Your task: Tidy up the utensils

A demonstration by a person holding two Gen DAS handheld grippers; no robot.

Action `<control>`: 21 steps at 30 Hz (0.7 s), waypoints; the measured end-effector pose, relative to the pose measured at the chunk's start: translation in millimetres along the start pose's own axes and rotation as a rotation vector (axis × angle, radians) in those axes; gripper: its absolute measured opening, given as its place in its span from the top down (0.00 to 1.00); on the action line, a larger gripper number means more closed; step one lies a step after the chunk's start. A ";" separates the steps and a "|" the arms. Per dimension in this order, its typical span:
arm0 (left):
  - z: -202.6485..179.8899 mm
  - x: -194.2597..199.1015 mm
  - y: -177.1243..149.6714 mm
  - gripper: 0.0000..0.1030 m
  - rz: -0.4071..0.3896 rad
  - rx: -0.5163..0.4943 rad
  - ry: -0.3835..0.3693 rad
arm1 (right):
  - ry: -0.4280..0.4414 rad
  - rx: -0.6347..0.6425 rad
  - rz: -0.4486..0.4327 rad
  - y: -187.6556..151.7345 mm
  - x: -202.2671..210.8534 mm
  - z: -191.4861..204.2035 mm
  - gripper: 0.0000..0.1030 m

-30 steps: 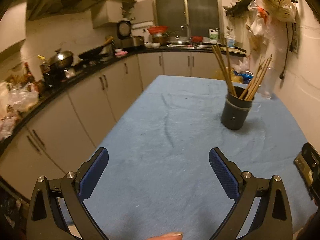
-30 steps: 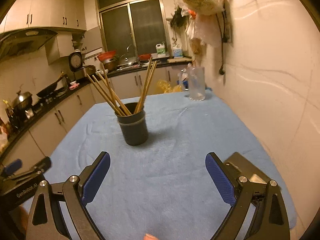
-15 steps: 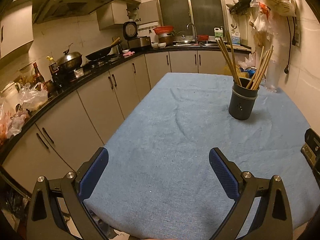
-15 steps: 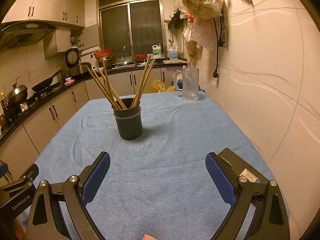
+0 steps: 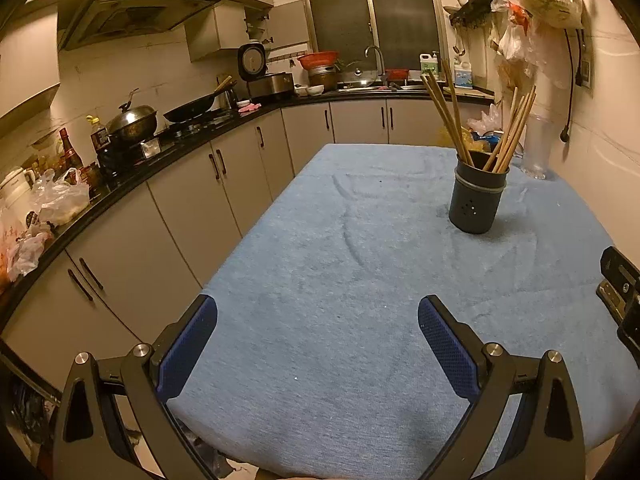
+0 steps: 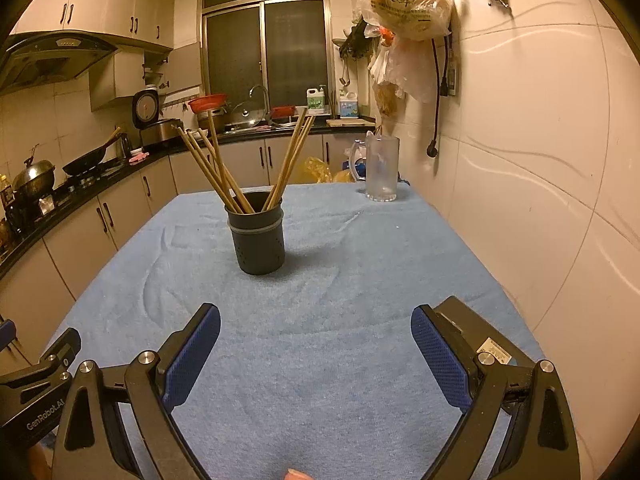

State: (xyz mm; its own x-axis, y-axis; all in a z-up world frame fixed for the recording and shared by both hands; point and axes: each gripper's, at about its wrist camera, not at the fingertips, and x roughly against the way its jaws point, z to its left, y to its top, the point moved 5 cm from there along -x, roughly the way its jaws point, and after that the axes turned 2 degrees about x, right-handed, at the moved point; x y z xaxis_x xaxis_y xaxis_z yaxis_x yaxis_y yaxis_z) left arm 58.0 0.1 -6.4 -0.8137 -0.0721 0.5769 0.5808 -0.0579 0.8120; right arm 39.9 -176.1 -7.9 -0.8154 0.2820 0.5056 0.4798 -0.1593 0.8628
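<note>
A dark round utensil holder (image 5: 477,200) (image 6: 258,237) stands upright on the blue cloth-covered table (image 5: 340,280) (image 6: 340,300). Several wooden chopsticks (image 5: 444,112) (image 6: 212,168) lean in it, fanned to both sides. My left gripper (image 5: 318,332) is open and empty, near the table's front edge, well short of the holder. My right gripper (image 6: 316,336) is open and empty, over the front of the table, with the holder ahead and slightly left.
A clear glass pitcher (image 6: 382,168) stands at the table's far right by the wall. A dark flat device (image 6: 476,332) lies behind my right fingers. Kitchen counter and cabinets (image 5: 172,184) run along the left. Bags (image 6: 408,4) hang on the right wall.
Both grippers have pulled back from the holder and levelled, so the holder looks farther away. Both stay open and empty.
</note>
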 end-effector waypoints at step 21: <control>0.9 2.0 -1.1 0.03 -0.003 0.000 -0.002 | -0.009 0.011 0.014 -0.6 -0.7 2.0 0.05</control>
State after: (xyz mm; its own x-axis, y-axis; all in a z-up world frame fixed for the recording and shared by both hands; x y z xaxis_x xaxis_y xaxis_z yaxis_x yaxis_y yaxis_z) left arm 55.7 1.0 -6.1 -0.8152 -0.0703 0.5749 0.5787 -0.0579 0.8135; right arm 40.9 -174.4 -8.7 -0.8058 0.2885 0.5172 0.4945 -0.1528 0.8557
